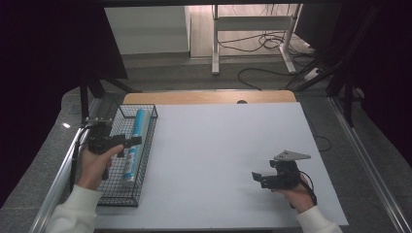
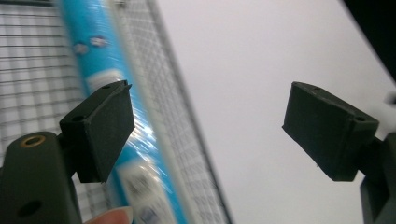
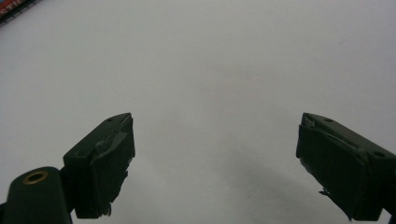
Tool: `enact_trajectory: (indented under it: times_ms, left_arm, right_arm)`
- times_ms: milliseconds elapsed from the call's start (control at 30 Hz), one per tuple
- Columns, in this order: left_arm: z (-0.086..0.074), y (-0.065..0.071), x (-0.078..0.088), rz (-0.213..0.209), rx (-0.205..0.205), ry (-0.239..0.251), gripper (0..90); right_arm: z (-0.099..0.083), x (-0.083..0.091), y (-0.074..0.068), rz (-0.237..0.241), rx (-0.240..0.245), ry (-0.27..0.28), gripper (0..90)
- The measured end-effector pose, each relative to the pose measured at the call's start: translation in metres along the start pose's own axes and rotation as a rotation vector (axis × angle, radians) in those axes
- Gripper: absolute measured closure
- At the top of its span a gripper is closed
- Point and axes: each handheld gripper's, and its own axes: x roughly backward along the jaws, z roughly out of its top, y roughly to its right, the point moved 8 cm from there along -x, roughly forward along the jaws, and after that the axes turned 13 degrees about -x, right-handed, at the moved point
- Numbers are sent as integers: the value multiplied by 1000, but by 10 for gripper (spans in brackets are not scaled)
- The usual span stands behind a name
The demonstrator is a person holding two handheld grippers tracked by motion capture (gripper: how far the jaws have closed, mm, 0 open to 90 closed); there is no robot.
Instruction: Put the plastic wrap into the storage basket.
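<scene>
A long blue-and-white tube (image 1: 136, 141) lies lengthwise inside a black wire basket (image 1: 116, 196) at the table's left side. My left gripper (image 1: 135, 141) hovers over the basket's right rim, open and holding nothing. In the left gripper view the blue tube (image 2: 109, 84) runs diagonally below the jaws, which stand wide apart, and the left gripper (image 2: 210, 135) sits above the basket's edge (image 2: 182, 121). My right gripper (image 1: 257, 177) rests low over the white tabletop at the front right, open and empty. In the right gripper view the right gripper (image 3: 215, 158) faces bare white surface.
A white sheet (image 1: 218, 160) covers the table, with a wooden strip (image 1: 209, 97) showing at the far edge. Beyond the table stand a white desk frame (image 1: 252, 29) and loose cables on the floor. A metal rail (image 1: 58, 174) runs along the left of the basket.
</scene>
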Motion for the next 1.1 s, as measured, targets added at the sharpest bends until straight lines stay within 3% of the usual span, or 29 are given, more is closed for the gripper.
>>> enact_trajectory:
  times_ms: [233,300,433,500,633,1100]
  left_arm:
    - [-28,62,1,-160,-96,43,158]
    - [-34,74,-3,-177,-117,41,160]
    - [-44,87,-14,-135,-187,33,166]
    - [-48,91,-21,-145,-199,22,172]
    - [-53,91,-32,-119,-210,-4,178]
    - [-57,83,-44,-117,-170,-24,185]
  right_arm:
    - [2,7,-3,37,30,36,117]
    - [3,8,-5,48,38,45,117]
    - [3,10,-9,62,52,57,117]
    - [3,9,-10,66,53,57,117]
    - [0,7,-12,73,69,41,117]
    - [-2,11,-10,77,97,47,117]
